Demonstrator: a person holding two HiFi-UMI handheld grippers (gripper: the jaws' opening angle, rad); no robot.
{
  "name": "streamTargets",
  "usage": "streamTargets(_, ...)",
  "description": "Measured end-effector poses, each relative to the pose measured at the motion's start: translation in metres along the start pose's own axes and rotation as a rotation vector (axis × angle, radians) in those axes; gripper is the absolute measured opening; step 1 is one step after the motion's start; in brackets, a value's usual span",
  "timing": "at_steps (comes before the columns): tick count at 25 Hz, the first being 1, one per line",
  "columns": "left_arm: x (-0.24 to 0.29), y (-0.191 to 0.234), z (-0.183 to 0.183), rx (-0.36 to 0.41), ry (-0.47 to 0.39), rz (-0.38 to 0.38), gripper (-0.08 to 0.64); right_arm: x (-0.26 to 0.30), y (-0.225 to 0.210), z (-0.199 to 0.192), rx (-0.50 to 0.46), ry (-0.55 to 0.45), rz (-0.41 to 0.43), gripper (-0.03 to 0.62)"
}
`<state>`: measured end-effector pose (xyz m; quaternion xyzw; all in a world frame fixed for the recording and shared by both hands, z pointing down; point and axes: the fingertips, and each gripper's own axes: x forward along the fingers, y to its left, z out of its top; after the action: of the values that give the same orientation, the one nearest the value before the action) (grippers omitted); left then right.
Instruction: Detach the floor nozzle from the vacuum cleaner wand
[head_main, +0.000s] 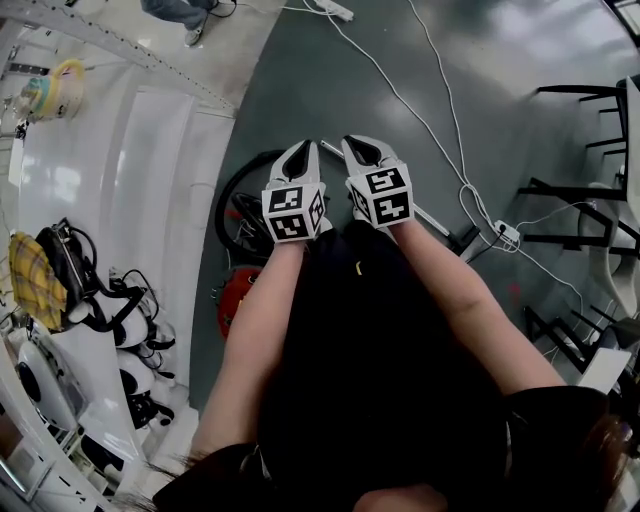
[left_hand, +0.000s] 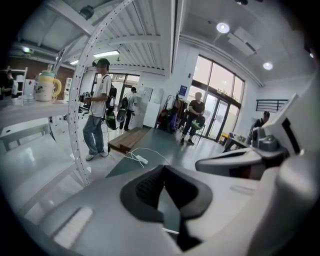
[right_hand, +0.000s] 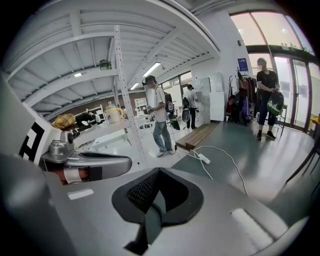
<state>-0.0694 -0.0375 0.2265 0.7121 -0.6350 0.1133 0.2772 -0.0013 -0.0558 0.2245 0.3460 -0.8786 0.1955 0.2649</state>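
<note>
Black pads meet on both grippers with nothing between them. The left gripper (head_main: 301, 152) and right gripper (head_main: 358, 150) are closed and empty, held side by side at arm's length with their tips angled down toward the floor.

The vacuum cleaner lies on the grey floor (head_main: 400, 80) beneath them. Its red body (head_main: 232, 298) and black hose loop (head_main: 232, 200) show, and a pale wand (head_main: 437, 222) shows past the right forearm. Arms and dark clothing cover the rest. The nozzle and its joint to the wand cannot be made out.

Step, as a judgement: grippers held clear above the vacuum cleaner fit either a pause ahead of reaching for the joint or a pull-back from a nozzle already off. These views do not settle which.

There is open floor ahead. A white cable (head_main: 440, 110) and power strip (head_main: 505, 233) lie just beyond the wand's far end. Black chair frames (head_main: 575, 190) close off the right. The white bench (head_main: 150, 150) edge runs near the hose on the left.
</note>
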Motion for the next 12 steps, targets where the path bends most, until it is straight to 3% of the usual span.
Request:
streamTargets(8,-0.0027,0.0096,-0.0026,-0.039,0.010,0.005,0.009,0.0019,-0.0008,0.0038,0.016,-0.008,-0.019,-0.003)
streamTargets(12,-0.0017,0.0086,0.0022,-0.024,0.006,0.004,0.009,0.0028,0.0030,0.0086,0.017,-0.018,-0.012,-0.003)
